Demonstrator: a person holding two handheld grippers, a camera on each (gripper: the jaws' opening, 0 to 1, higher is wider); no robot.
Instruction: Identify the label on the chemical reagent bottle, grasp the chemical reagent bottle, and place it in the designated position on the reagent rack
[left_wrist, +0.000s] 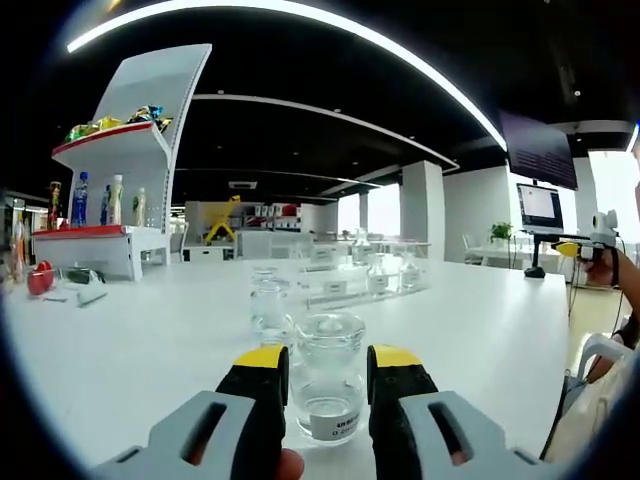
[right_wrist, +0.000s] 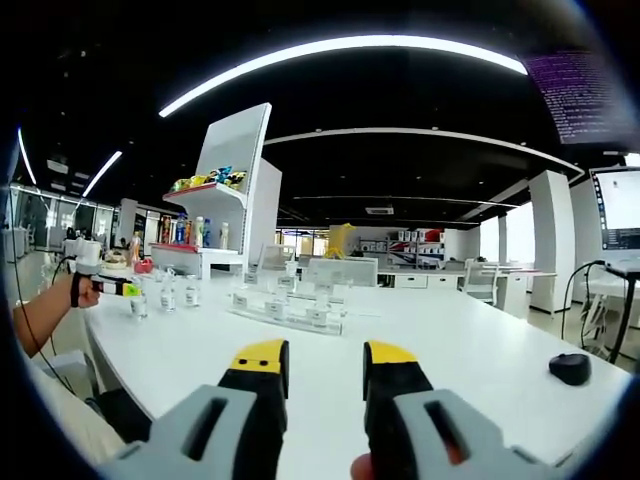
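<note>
So the left gripper (left_wrist: 327, 372) has a clear glass reagent bottle (left_wrist: 328, 382) sitting right between its yellow-tipped jaws, low on the white table (left_wrist: 150, 350). The jaws hug both sides of the glass, but I honestly can't tell if they're actually squeezing it or just parked around it. There's a white label on the bottle's lower front with dark print, way too small to read.

More clear bottles (left_wrist: 271, 305) stand just behind it, and farther back is the clear reagent rack (left_wrist: 350, 285) with little white tags along its front, also unreadable from here.

In the right gripper view, the right gripper (right_wrist: 325, 375) is held level above the table with its jaws apart and nothing in them. The rack (right_wrist: 285, 305) sits mid-table ahead of it. Over on the left, a person's hand (right_wrist: 85, 290) holds the other gripper next to a small cluster of bottles (right_wrist: 165, 295).

A white display shelf (left_wrist: 135, 150) with colourful snack packs and drink bottles stands at the far left. A black mouse (right_wrist: 571, 368) lies on the table's right side.
</note>
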